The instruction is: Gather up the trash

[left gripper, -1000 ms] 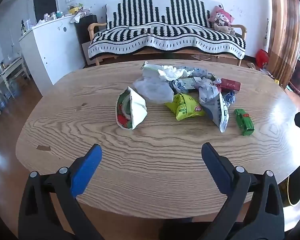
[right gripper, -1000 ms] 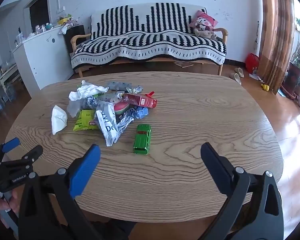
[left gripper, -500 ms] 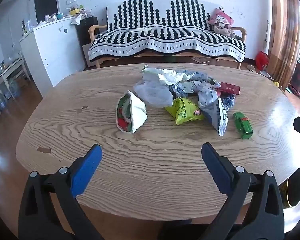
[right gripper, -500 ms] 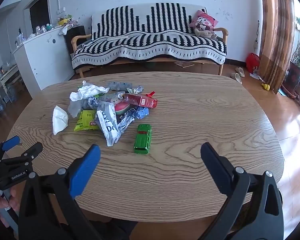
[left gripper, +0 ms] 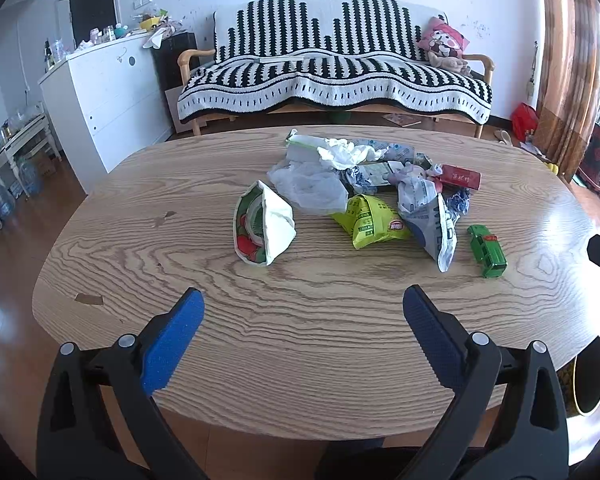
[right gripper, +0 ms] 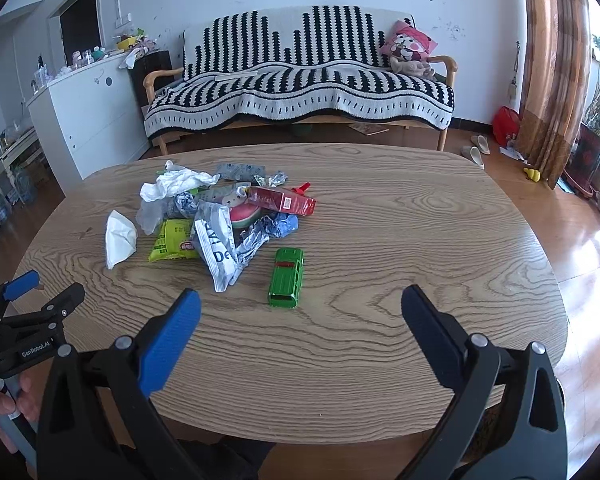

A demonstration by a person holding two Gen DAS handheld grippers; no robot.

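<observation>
A: Where is the trash?
B: Mid-frame on the table, untouched. Left gripper and right gripper both gape, empty.
A: Handling?
B: Probably light, crinkly, slippery; pinch a wrapper's folded edge.

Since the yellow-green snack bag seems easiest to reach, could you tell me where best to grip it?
Probably the near flat edge of the yellow-green snack bag, from the table's near side: its far end tucks under the clear plastic bag. The left gripper is open.
</observation>
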